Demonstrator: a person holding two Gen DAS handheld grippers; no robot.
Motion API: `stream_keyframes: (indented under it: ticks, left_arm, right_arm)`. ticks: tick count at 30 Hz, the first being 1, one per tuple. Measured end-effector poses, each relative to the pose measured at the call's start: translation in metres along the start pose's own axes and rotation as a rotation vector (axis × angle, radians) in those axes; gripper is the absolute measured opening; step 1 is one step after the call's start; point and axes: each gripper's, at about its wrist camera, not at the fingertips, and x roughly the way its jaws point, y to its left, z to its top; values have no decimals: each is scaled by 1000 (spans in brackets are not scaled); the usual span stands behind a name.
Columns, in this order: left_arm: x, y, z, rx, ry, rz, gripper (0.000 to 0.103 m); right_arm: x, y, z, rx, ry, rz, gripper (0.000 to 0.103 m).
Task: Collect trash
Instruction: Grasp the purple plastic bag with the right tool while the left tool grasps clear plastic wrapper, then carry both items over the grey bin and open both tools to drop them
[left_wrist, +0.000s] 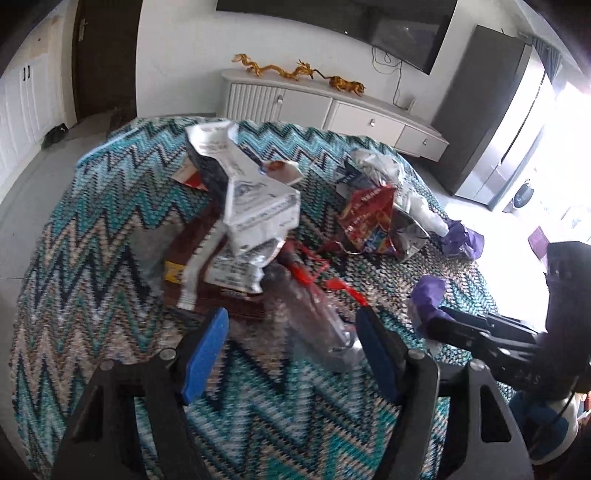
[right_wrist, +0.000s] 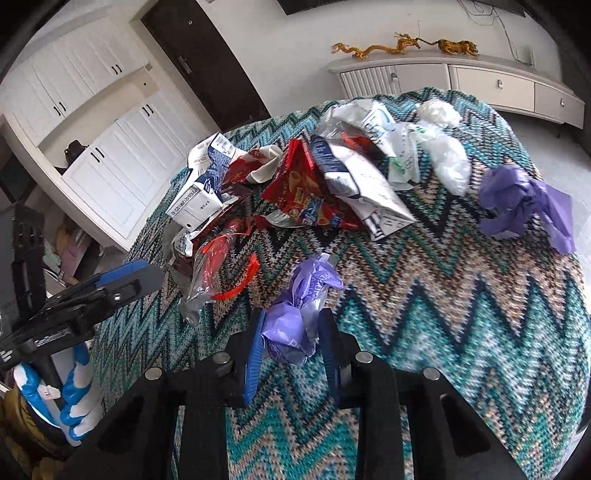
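Right gripper (right_wrist: 291, 343) squeezing a crumpled purple wrapper (right_wrist: 301, 314) between blue pads, near the table's front edge. Left gripper (left_wrist: 291, 343) spread wide, holding nothing, hanging over a clear plastic wrapper (left_wrist: 317, 325) with red strips. Probably best lifting the purple piece straight up, keeping the squeeze tight so nothing slips out. More trash lying farther off: red snack bag (right_wrist: 303, 195), white carton (right_wrist: 203, 192), another purple wad (right_wrist: 517, 203) far right. Plenty of bare zigzag cloth (right_wrist: 443, 332) near and right for moving; table edge dropping away close on the left.
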Motion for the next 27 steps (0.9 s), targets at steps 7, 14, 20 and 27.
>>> stream_keyframes:
  ticks: [7,14,20,27]
  left_arm:
    - [40,-12,-4,-34,131,-77,13]
    - [4,-29,-24,33,102,-209,7]
    - [-39,-43,-41,90,83,-360,7]
    - [-73,-68,-50,167,43,-422,7]
  right_arm:
    - [-38,-9,-13,19,-58,-34,27]
    - [-69,-8,-30,37,-108,-61,27]
    - [-94,-5,-44,52,-163,-67,27]
    - [-131,-7,-63,74,-234,-87,27]
